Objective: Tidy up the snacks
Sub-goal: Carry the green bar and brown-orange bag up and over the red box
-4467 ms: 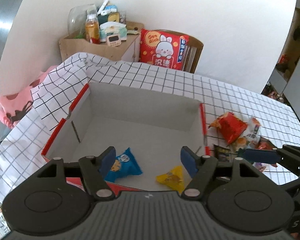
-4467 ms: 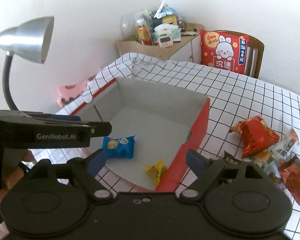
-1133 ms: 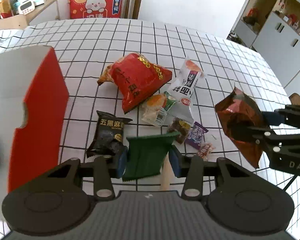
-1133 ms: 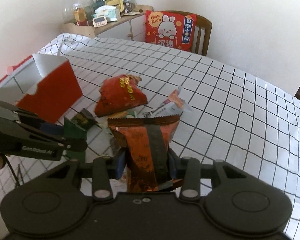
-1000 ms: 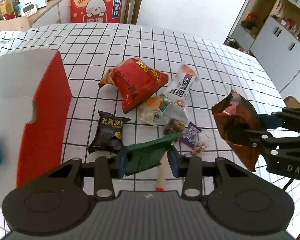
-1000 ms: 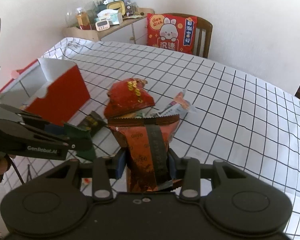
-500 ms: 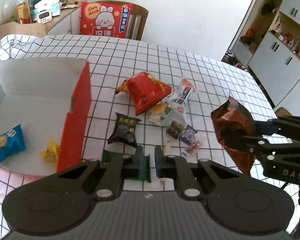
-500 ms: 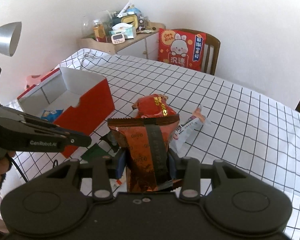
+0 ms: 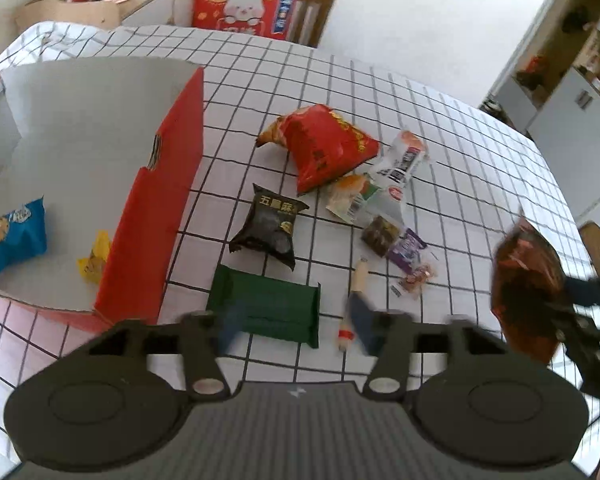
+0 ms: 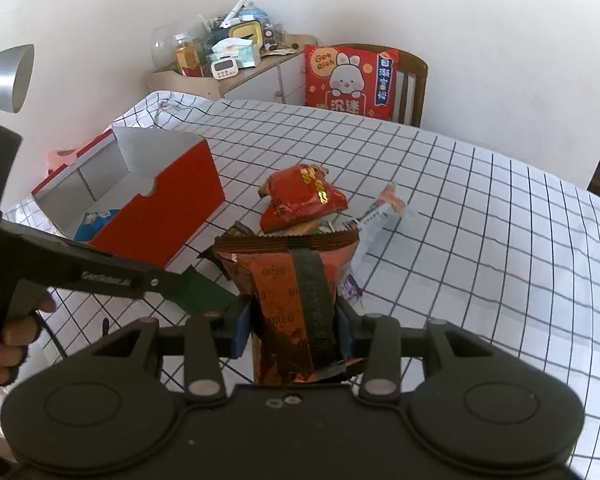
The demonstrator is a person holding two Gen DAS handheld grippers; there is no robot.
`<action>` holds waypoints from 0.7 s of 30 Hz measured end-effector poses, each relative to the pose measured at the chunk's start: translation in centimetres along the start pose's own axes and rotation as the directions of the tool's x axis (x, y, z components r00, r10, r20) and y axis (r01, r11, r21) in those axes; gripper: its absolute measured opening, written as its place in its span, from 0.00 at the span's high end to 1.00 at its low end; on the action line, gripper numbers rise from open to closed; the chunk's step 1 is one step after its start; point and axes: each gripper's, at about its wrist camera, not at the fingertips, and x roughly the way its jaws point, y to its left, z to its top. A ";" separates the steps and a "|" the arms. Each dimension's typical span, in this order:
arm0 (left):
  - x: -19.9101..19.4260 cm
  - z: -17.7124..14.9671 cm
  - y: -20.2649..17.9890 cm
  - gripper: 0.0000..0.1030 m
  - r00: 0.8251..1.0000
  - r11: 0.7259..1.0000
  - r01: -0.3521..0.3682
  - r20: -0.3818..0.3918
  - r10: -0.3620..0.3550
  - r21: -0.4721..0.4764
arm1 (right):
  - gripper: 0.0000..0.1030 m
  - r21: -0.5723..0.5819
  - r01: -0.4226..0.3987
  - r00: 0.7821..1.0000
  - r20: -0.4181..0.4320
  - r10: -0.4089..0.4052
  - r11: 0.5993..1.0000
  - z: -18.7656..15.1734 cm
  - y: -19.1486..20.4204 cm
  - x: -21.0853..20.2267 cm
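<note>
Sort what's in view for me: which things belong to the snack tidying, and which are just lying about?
Job:
- red box
- green packet, on the cloth under the opening left tool
- Oreo bag, in the right tool
- red bag
- black packet

Lying about:
- rabbit cushion
- desk lamp
- timer

The green packet [image 9: 266, 310] lies flat on the checked cloth just beside the red-sided box [image 9: 156, 216], below the black packet [image 9: 269, 228]; the big red bag [image 9: 324, 146] sits puffed above a loose cluster of small wrappers [image 9: 384, 216]. Inside the box rest a blue packet [image 9: 12, 232] and a yellow one [image 9: 94, 256]; the copper-brown Oreo bag [image 10: 296, 304] stands upright, pinched off the table.
</note>
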 end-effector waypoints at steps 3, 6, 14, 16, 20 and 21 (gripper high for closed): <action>1.3 0.1 0.1 0.33 0.999 0.998 -0.028 -0.026 0.027 -0.051 | 0.61 0.013 -0.002 1.000 -0.003 0.002 1.000 -0.4 -0.6 0.0; 3.2 0.1 1.1 0.33 0.991 0.978 -0.088 -0.118 0.066 -0.187 | 0.60 0.027 -0.005 1.000 -0.008 0.005 1.000 -0.8 -1.4 0.0; 5.0 0.8 2.1 0.33 0.980 0.885 -0.174 -0.165 0.112 -0.431 | 0.60 0.049 -0.024 1.000 -0.009 0.024 0.999 -1.3 -3.1 0.2; 5.6 0.9 2.1 0.33 0.974 0.861 -0.211 -0.175 0.144 -0.462 | 0.60 0.049 -0.030 0.999 -0.010 0.030 0.998 -1.2 -3.3 0.4; 6.8 1.1 2.2 0.33 0.965 0.817 -0.252 -0.198 0.172 -0.519 | 0.60 0.048 -0.039 0.999 -0.014 0.040 0.998 -1.2 -3.9 0.6; 7.0 1.3 2.1 0.33 0.961 0.809 -0.269 -0.202 0.188 -0.522 | 0.60 0.047 -0.040 0.999 -0.015 0.041 0.998 -1.2 -4.0 0.7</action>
